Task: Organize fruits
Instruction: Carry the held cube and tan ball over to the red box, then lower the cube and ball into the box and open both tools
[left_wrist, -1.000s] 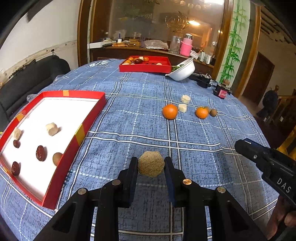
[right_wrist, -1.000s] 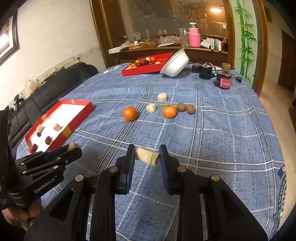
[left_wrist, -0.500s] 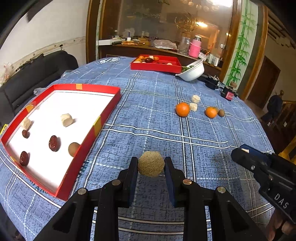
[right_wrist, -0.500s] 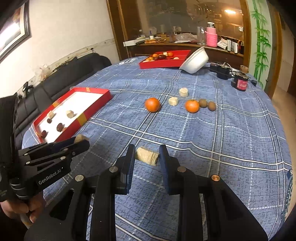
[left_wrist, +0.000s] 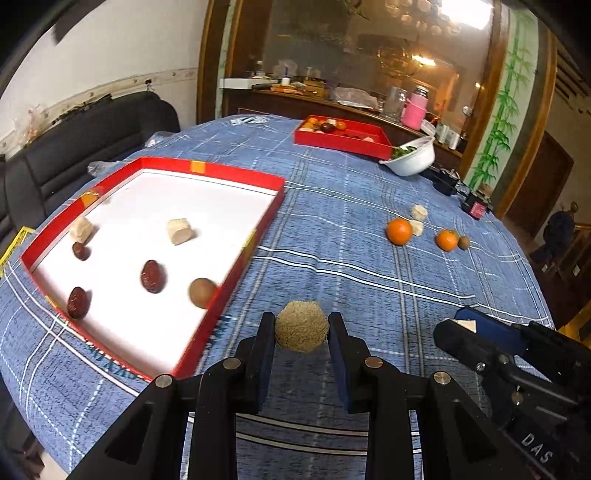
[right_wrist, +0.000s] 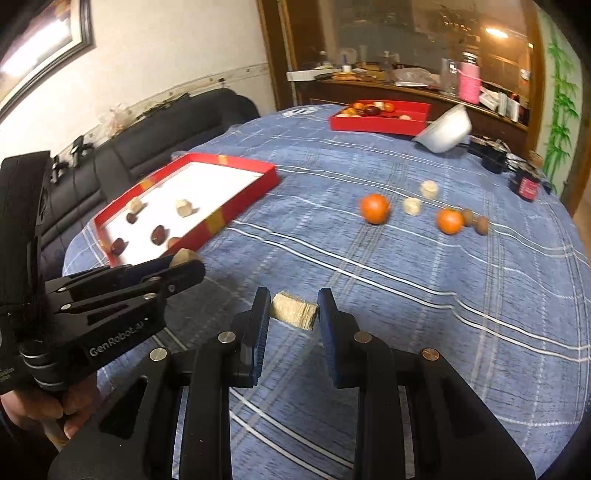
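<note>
Both grippers loaded, red tray off to the left

The left gripper (left_wrist: 301, 328) is pinching a round, grainy tan ball (left_wrist: 301, 326), and it's sitting nearer the red tray (left_wrist: 236, 258) than the right gripper (right_wrist: 291, 310), which is clamping a pale cylindrical chunk (right_wrist: 294, 311) with its long axis running jaw to jaw. Tray contents are blurring, so I can't ID them for sure.

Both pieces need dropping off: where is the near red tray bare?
Near tray: its far half, beyond the pale chunk, is bare white. The near end is crowded with dates and a brown fruit.
</note>
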